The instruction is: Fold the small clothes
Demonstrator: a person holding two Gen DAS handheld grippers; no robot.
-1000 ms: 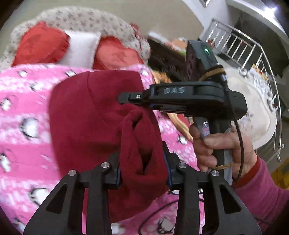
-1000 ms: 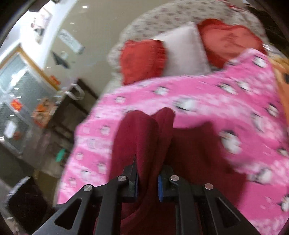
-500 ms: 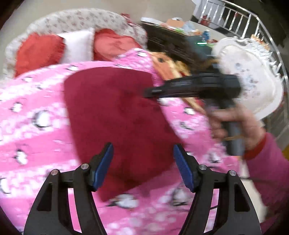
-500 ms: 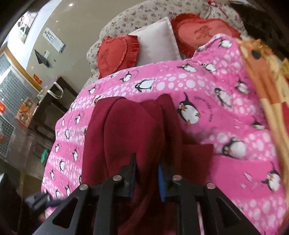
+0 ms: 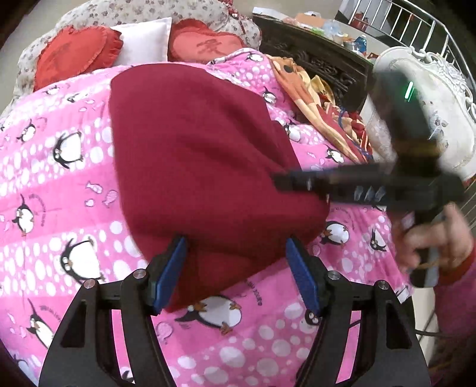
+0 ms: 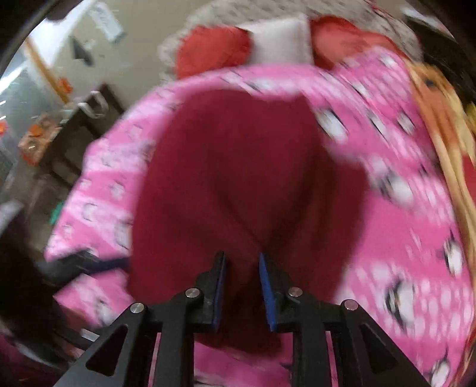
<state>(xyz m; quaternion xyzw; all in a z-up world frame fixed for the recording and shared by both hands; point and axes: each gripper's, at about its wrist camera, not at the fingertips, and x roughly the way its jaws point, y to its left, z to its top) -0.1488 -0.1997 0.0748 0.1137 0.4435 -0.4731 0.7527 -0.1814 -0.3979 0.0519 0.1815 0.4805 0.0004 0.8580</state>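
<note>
A dark red garment point(image 5: 193, 148) lies spread on a pink penguin blanket point(image 5: 59, 193). My left gripper point(image 5: 235, 247) hangs open and wide over the garment's near corner, its blue pads point(image 5: 169, 274) clear of the cloth. My right gripper point(image 5: 279, 181) reaches in from the right, and a hand point(image 5: 431, 241) holds it at the garment's right edge. In the blurred right wrist view the right gripper point(image 6: 241, 259) stands narrow, shut on a bunched fold of the garment point(image 6: 238, 163), with creases running toward it. The blanket point(image 6: 401, 223) surrounds the cloth.
Two red heart pillows point(image 5: 74, 56) and a white pillow point(image 5: 145, 41) sit at the bed's far end. An orange patterned cloth point(image 5: 312, 98) lies at the right edge. Beyond it stand dark carved furniture point(image 5: 312, 56), a white ornate chair point(image 5: 431, 104) and a metal railing point(image 5: 395, 20).
My left gripper let go of the bunched red cloth and opened wide. The garment dropped flat onto the blanket. The right gripper sank toward the bed, still pinching its fold.
</note>
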